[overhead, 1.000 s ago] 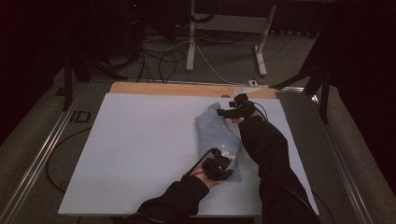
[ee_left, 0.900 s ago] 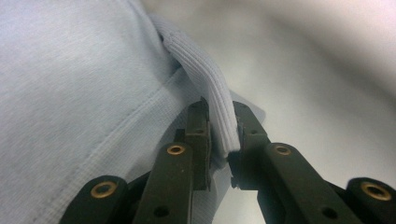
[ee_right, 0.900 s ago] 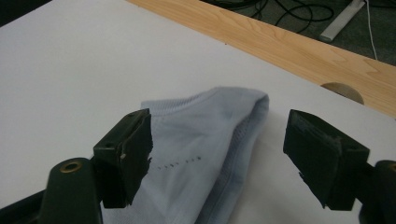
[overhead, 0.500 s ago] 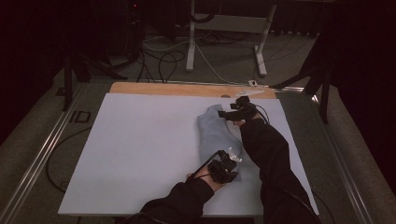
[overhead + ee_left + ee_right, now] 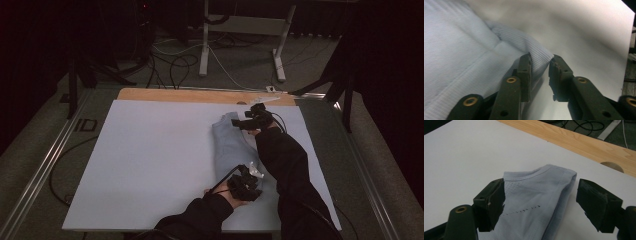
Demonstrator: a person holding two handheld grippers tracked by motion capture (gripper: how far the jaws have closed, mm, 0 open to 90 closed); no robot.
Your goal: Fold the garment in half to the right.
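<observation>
A folded pale blue knit shirt (image 5: 232, 147) lies on the white sheet (image 5: 150, 160) that covers the bench (image 5: 190, 95), toward the right half of it, with its length running from the far side toward the person. The left hand-held gripper (image 5: 248, 176) sits at the near end of the shirt; in the left gripper view (image 5: 540, 67) a ribbed hem corner (image 5: 534, 50) lies between its two black jaws, which stand a little apart with a narrow gap and have just been opening, so the corner is between them but not pinched. The right hand-held gripper (image 5: 246, 121) rests at the far end of the shirt, near the wooden edge of the bench. In the right gripper view (image 5: 540, 200) its jaws are spread wide, one on each side of the folded shirt's collar end (image 5: 536, 173), without pressing on the cloth. Both forearms in dark sleeves (image 5: 285, 165) reach in from the near side, the right one lying over the shirt's right edge.
</observation>
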